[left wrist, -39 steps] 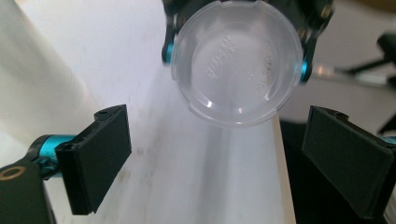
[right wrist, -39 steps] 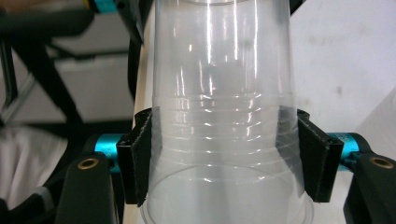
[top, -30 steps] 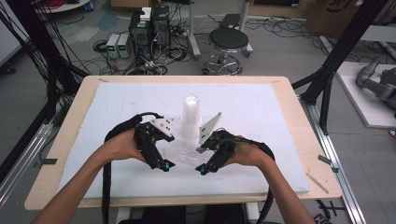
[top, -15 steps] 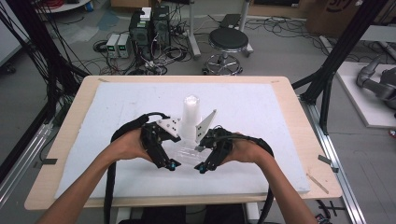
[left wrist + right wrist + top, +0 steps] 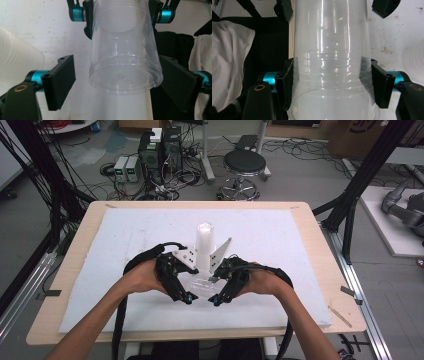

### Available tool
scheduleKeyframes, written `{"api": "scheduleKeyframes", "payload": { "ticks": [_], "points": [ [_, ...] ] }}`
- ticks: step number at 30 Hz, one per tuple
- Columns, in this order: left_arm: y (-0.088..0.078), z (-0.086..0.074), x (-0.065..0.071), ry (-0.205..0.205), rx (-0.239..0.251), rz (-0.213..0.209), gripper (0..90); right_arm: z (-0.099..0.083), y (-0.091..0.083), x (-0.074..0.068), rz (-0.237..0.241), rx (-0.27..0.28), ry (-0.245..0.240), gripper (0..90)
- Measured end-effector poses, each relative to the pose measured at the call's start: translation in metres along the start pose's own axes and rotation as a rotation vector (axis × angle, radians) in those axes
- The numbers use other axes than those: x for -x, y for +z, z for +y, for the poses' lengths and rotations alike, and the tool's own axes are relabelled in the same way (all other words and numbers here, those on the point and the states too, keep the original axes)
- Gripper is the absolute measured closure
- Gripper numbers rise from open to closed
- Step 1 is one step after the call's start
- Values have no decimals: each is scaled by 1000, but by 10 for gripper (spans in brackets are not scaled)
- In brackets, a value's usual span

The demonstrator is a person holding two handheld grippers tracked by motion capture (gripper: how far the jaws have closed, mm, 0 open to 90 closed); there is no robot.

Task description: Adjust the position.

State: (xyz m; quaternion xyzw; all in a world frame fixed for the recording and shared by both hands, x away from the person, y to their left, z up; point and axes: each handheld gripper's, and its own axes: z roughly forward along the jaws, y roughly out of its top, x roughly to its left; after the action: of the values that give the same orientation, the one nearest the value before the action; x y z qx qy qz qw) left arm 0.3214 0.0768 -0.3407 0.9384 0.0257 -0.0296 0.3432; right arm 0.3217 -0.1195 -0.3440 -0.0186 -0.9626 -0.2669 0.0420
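Both forearms rise from the bottom edge toward frame centre. The left gripper (image 5: 187,296) has its jaws spread wide apart; the right gripper (image 5: 215,297) has its jaws pressed against a clear cup (image 5: 332,75).

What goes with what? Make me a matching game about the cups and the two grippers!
Things:
1. clear cup
2. stack of cups
3. left gripper
4. right gripper

States:
A. open, around the cup's bottom end
B. standing upright on the table
C. shut on the cup
D. held sideways

Pairs: 1-D, 2-B, 3-A, 4-C
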Motion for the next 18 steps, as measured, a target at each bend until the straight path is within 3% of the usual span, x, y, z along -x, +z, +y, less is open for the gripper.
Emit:
{"api": "scheduleKeyframes", "payload": {
  "ticks": [11,14,18],
  "points": [
    [6,-2,-2,-5,36,-20,319,0,-3,1,-2,8,1,331],
    [5,-2,-2,4,43,-29,396,-1,-2,2,-7,5,0,333],
    [6,-2,-2,1,41,-27,412,-1,-2,2,-4,7,3,337]
  ]
}}
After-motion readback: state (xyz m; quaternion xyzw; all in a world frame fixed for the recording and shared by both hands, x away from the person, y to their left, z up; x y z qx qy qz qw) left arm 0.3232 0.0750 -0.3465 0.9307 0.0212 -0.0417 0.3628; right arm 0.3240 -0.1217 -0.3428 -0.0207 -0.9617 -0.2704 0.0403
